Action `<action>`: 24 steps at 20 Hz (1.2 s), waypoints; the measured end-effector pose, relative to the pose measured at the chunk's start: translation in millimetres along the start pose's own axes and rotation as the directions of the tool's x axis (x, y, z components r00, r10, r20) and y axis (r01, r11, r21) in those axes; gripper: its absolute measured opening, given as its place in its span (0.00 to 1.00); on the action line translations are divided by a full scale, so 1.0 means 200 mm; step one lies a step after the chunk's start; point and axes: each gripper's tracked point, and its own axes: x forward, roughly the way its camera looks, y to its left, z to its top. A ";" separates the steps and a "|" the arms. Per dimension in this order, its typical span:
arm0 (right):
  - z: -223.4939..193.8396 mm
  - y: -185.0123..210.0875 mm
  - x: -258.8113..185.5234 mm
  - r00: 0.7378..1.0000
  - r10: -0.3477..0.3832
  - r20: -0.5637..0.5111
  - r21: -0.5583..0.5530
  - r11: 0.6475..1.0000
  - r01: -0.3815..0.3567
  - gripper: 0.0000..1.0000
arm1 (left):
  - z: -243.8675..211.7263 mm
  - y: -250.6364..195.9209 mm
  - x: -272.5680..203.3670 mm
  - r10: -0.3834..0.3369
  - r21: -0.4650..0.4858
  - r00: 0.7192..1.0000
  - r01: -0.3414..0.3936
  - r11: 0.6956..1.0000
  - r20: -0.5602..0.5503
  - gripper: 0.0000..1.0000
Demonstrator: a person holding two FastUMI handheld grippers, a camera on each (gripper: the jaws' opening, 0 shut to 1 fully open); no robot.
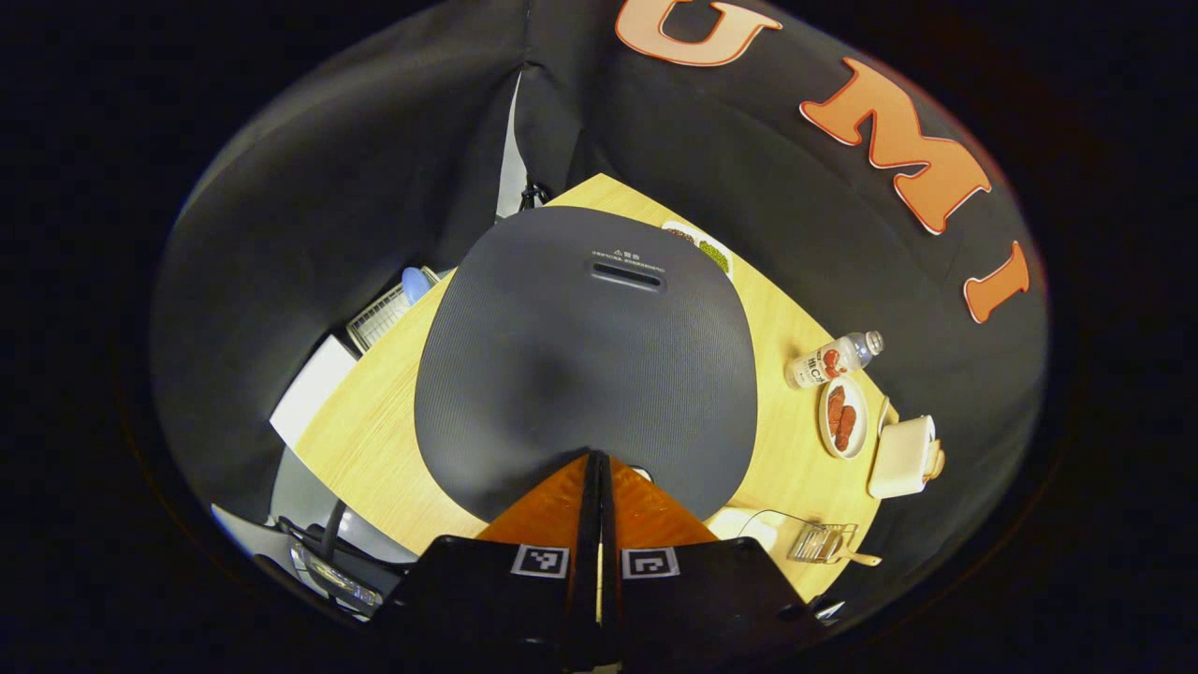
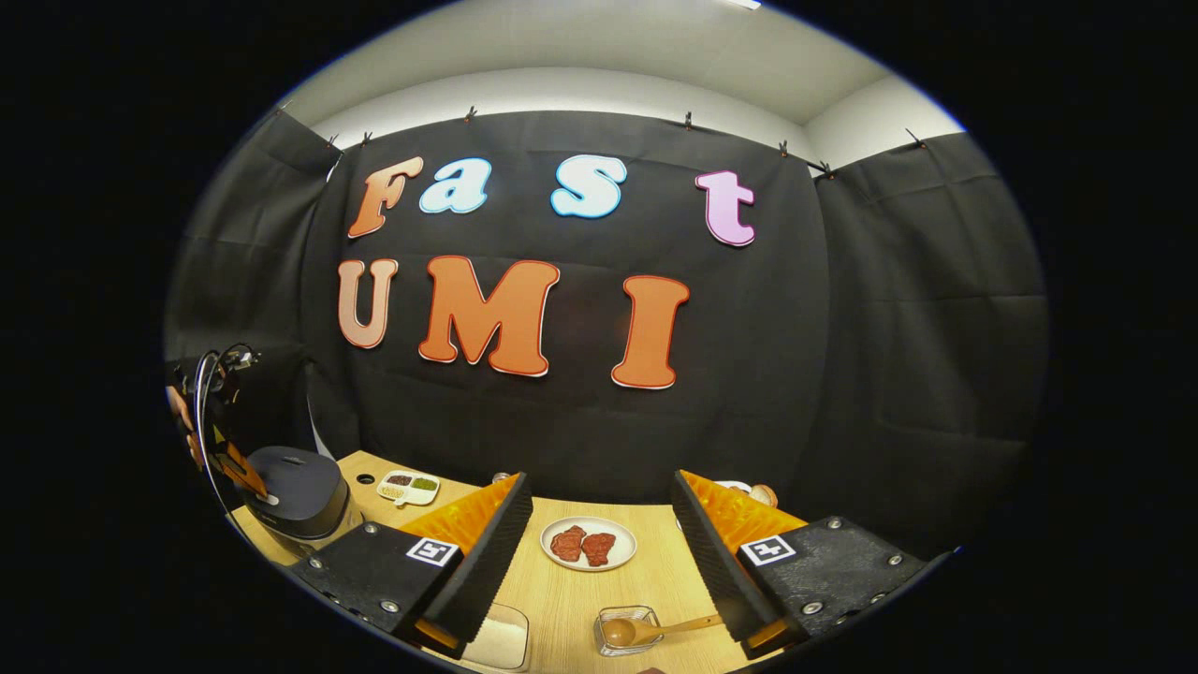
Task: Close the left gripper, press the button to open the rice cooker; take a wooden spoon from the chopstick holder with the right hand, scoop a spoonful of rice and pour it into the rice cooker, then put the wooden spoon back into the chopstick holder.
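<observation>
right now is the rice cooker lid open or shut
Shut. In the left gripper view the rice cooker lid lies flat across the pot, and the closed left gripper sits at its front edge.

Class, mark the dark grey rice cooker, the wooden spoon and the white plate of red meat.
Dark grey rice cooker (image 1: pixel 580 356), left gripper view: lid centre.
Wooden spoon (image 2: pixel 620 632), right gripper view: bowl.
White plate of red meat (image 2: pixel 588 526), right gripper view: far rim.

Legible text: none. Dark grey rice cooker lid (image 1: pixel 585 356): small print above vent, too fine. Clear plastic bottle (image 1: pixel 833 359): label unreadable.
</observation>
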 end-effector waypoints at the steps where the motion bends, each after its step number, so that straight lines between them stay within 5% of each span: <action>1: -0.02 0.01 0.00 1.000 0.004 -0.011 0.006 1.000 -0.004 0.94 | -0.01 -0.01 -0.02 0.031 0.016 0.999 -0.031 0.999 0.014 0.07; 4: -0.05 0.03 0.02 0.999 0.020 -0.038 0.032 0.999 -0.019 0.94 | -0.02 -0.04 -0.02 0.111 0.103 0.991 -0.118 0.988 0.074 0.10; 9: -0.10 -0.01 0.05 0.997 0.022 -0.071 0.045 0.999 -0.019 0.94 | 0.03 -0.05 -0.10 0.165 0.106 0.947 -0.201 0.974 0.276 0.06; 11: -0.10 -0.01 0.06 0.996 0.027 -0.084 0.054 0.998 -0.022 0.94 | 0.11 -0.09 -0.22 0.150 0.129 0.899 -0.221 0.967 0.413 0.06; 15: -0.13 -0.01 0.08 0.994 0.036 -0.100 0.061 0.998 -0.030 0.94 | 0.35 -0.14 -0.59 0.138 0.147 0.742 -0.305 0.941 0.657 0.09; 18: -0.14 -0.03 0.08 0.994 0.027 -0.104 0.063 0.998 -0.021 0.94 | 0.35 -0.23 -0.82 0.072 0.115 0.706 -0.214 0.970 0.704 0.09; 24: -0.20 -0.13 0.08 0.992 0.006 -0.129 0.065 0.998 0.003 0.94 | 0.24 -0.29 -1.06 -0.001 0.123 0.601 -0.162 0.979 0.800 0.10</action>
